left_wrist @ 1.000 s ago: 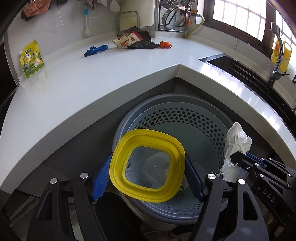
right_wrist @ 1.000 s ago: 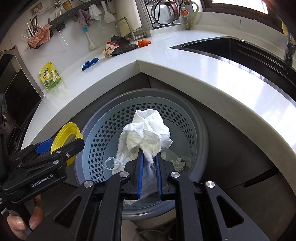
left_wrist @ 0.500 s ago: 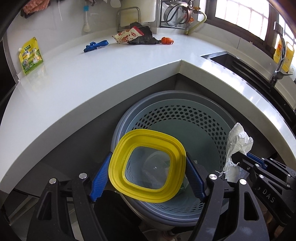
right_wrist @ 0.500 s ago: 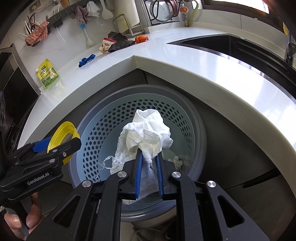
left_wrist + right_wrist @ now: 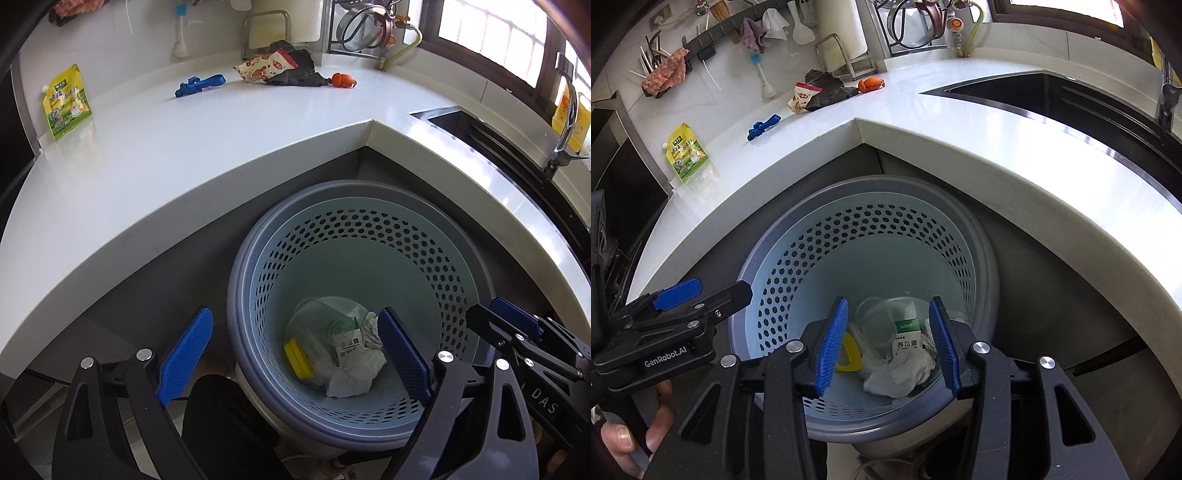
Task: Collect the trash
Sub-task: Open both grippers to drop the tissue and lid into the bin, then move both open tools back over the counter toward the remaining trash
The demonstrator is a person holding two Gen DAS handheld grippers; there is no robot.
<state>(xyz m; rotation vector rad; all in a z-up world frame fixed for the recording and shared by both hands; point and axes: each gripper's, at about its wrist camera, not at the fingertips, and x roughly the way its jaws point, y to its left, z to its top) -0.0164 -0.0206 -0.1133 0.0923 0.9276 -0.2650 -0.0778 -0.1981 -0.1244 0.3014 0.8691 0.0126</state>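
Both tools tilt steeply down over the perforated bin [image 5: 424,236] tucked under the inner corner of the tabletop [image 5: 184,147]. The left tool [image 5: 295,354] has just been spreading its jaws and stands released, nothing between them; the right tool [image 5: 888,345] has likewise just been opening, empty. The yellow lid [image 5: 297,356] and crumpled tissue [image 5: 901,374] lie at the bin's bottom beside a small box [image 5: 907,334]. A hand [image 5: 631,435] grips the left tool's handle.
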